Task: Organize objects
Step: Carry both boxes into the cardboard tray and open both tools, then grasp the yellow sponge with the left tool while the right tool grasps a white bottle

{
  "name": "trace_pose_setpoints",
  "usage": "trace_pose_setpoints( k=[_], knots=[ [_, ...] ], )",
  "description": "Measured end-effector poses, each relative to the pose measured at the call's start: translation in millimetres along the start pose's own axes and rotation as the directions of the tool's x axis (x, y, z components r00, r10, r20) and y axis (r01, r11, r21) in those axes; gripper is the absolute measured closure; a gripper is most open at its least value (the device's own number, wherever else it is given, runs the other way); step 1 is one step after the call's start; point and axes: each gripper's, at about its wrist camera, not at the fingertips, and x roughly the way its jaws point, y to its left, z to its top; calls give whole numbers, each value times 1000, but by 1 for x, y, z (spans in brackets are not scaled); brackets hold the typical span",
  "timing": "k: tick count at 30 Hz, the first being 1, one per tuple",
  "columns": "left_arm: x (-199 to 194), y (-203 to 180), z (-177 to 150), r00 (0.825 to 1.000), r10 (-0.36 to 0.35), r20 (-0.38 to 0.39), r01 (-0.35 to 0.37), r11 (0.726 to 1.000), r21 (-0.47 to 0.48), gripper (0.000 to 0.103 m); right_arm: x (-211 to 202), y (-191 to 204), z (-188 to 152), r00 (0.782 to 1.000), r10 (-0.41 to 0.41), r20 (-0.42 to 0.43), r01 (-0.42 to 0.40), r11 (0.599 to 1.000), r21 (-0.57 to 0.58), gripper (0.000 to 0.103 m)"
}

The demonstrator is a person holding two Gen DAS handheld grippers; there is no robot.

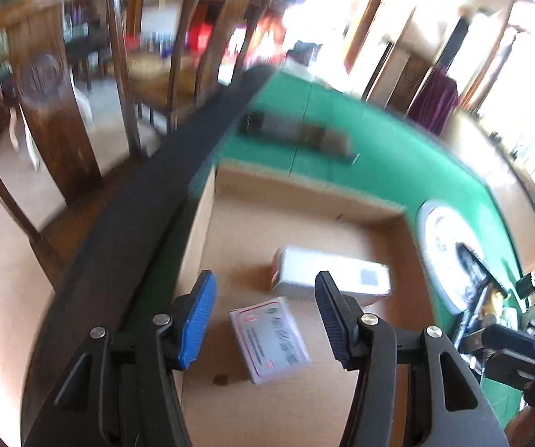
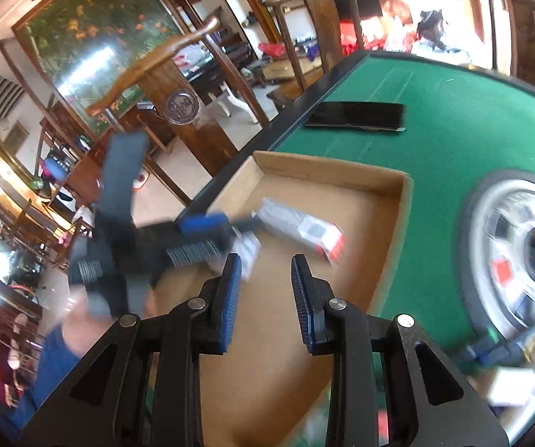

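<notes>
A shallow cardboard tray (image 1: 304, 190) (image 2: 327, 171) sits on the green felt table. Inside it lie a white box with a red end (image 1: 327, 273) (image 2: 301, 229) and a flat white packet with pink print (image 1: 271, 339), blurred in the right wrist view (image 2: 247, 251). My left gripper (image 1: 265, 311) is open and empty, hovering over the tray just above the packet; it also shows blurred in the right wrist view (image 2: 200, 234). My right gripper (image 2: 265, 287) is open and empty above the tray's near part, and appears at the right edge of the left wrist view (image 1: 506, 339).
A black phone (image 2: 357, 115) (image 1: 297, 132) lies on the felt beyond the tray. A round white centre console (image 2: 521, 253) (image 1: 450, 249) sits to the right. The table's black rim (image 1: 148, 208) runs along the left; wooden chairs (image 2: 178, 85) stand beyond it.
</notes>
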Motion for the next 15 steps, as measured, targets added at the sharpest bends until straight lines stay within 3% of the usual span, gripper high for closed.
trace_pose_setpoints(
  k=[3,4,5,7,8,9,10,11,13,15],
  knots=[
    [-41,-21,-17,992,-35,118,28,998,64,41,-39,-13,-34,998,-36,49,38,999,-33,75],
    [-53,-30,-24,986,-68,150,55,995,88,30,-55,-17,-48,996,-37,75,41,998,-42,75],
    [-68,-43,-35,977,-101,186,79,989,121,22,-71,-21,-60,993,-41,109,47,998,-49,75],
    [-92,-66,-58,949,-186,253,141,972,187,21,-108,-29,-85,976,-72,204,88,994,-72,75],
    [-100,-77,-68,934,-227,275,167,960,223,17,-122,-33,-95,967,-73,243,94,993,-74,69],
    [-105,-92,-79,919,-275,283,196,940,278,13,-136,-37,-106,959,-75,273,101,992,-79,41],
    [-107,-108,-90,912,-318,259,223,915,337,0,-146,-44,-115,953,-90,291,115,991,-72,26],
    [-107,-123,-99,912,-344,225,243,893,380,0,-152,-51,-120,950,-105,295,128,990,-59,19],
    [-102,-151,-114,927,-334,169,235,871,431,0,-164,-70,-130,943,-139,303,153,988,-23,19],
    [-92,-178,-128,948,-303,95,220,844,489,0,-175,-94,-137,929,-184,321,180,983,42,31]
  ],
)
